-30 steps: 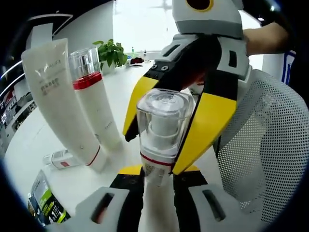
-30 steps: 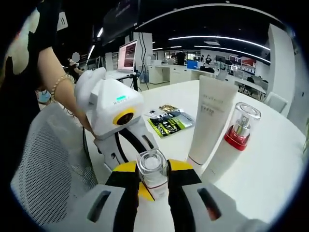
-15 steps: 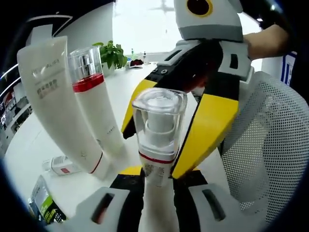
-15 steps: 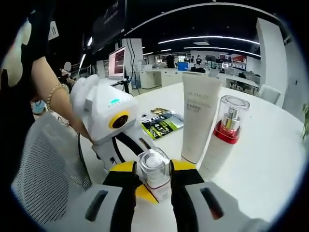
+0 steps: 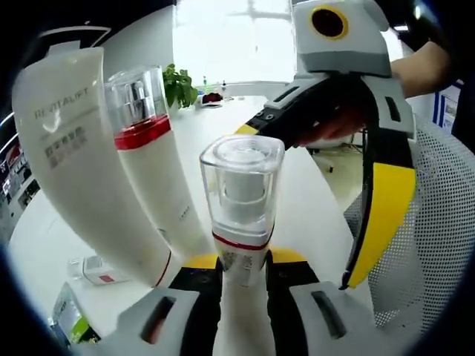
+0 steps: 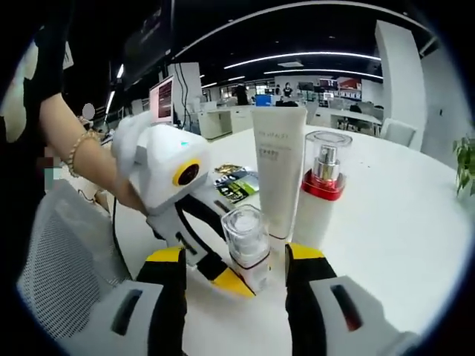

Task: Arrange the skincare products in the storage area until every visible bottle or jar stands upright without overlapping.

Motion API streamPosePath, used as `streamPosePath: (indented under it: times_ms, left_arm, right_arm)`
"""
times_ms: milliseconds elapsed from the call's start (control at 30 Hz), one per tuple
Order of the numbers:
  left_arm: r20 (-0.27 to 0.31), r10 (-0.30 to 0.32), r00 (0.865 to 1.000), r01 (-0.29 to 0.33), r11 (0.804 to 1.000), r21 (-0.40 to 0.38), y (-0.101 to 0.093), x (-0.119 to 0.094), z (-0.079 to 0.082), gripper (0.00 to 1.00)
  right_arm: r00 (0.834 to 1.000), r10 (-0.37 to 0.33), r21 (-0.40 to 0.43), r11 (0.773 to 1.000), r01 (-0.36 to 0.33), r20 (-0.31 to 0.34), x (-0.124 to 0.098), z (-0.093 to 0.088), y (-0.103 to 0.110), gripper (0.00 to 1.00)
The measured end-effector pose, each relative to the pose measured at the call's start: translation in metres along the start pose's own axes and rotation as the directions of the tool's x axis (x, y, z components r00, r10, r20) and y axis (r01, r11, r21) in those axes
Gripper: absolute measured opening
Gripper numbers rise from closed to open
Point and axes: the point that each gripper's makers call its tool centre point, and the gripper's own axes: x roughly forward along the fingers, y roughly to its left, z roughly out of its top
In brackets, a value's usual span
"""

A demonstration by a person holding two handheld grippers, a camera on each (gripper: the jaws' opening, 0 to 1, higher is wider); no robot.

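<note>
The left gripper (image 5: 243,271) grasps the small pump bottle (image 5: 239,204) between its jaws, upright on the white desk (image 6: 401,222). The right gripper (image 6: 234,271) is released, jaws spread wide on either side of the same bottle without touching it. Just beside the bottle stand the red-collared pump bottle (image 6: 318,189) and the white tube (image 6: 277,174), both upright, near the desk edge next to a mesh chair (image 6: 59,274).

Both views low, close, facing each other across clear-capped bottle (image 5: 239,204) (image 6: 247,239); shared: white tube (image 5: 78,156) (image 6: 277,167).
</note>
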Motion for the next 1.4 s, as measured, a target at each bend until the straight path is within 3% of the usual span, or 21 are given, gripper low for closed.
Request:
streamPosePath:
  times_ms: [300, 733, 1400]
  left_arm:
    - [-0.001, 0.010, 1.000, -0.010, 1.000, -0.009, 0.008, 0.009, 0.004, 0.19]
    - [-0.007, 0.029, 1.000, -0.029, 0.999, -0.022, 0.017, 0.019, 0.003, 0.20]
    - [-0.034, 0.025, 0.999, -0.026, 0.999, -0.044, 0.014, 0.021, 0.000, 0.21]
  right_arm:
    - [0.999, -0.050, 0.029, 0.998, 0.051, -0.009, -0.006, -0.007, -0.008, 0.66]
    - [0.997, -0.079, 0.058, 0.995, 0.079, -0.012, -0.013, -0.014, -0.015, 0.68]
    - [0.996, -0.092, 0.068, 0.993, 0.093, -0.017, -0.015, -0.013, -0.015, 0.74]
